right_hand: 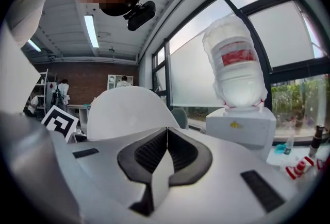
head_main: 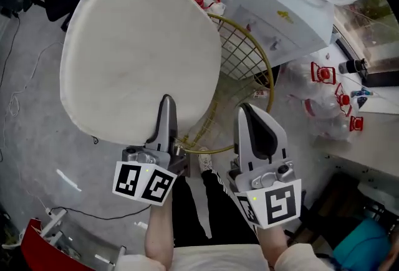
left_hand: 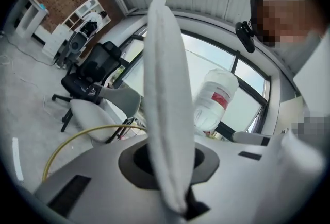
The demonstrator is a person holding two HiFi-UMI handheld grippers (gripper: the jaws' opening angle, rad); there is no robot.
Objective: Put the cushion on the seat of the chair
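Currently the left claw (head_main: 167, 104) pinches the near edge of the cushion (head_main: 137, 45), which hangs over the left side of the wire chair (head_main: 244, 58). The right claw (head_main: 246, 111) is closed and empty. Released this far left, the cushion could tip off the rim.

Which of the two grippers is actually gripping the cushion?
The left gripper: its jaws clamp the edge of the cushion. The right gripper is shut, with nothing between its jaws.
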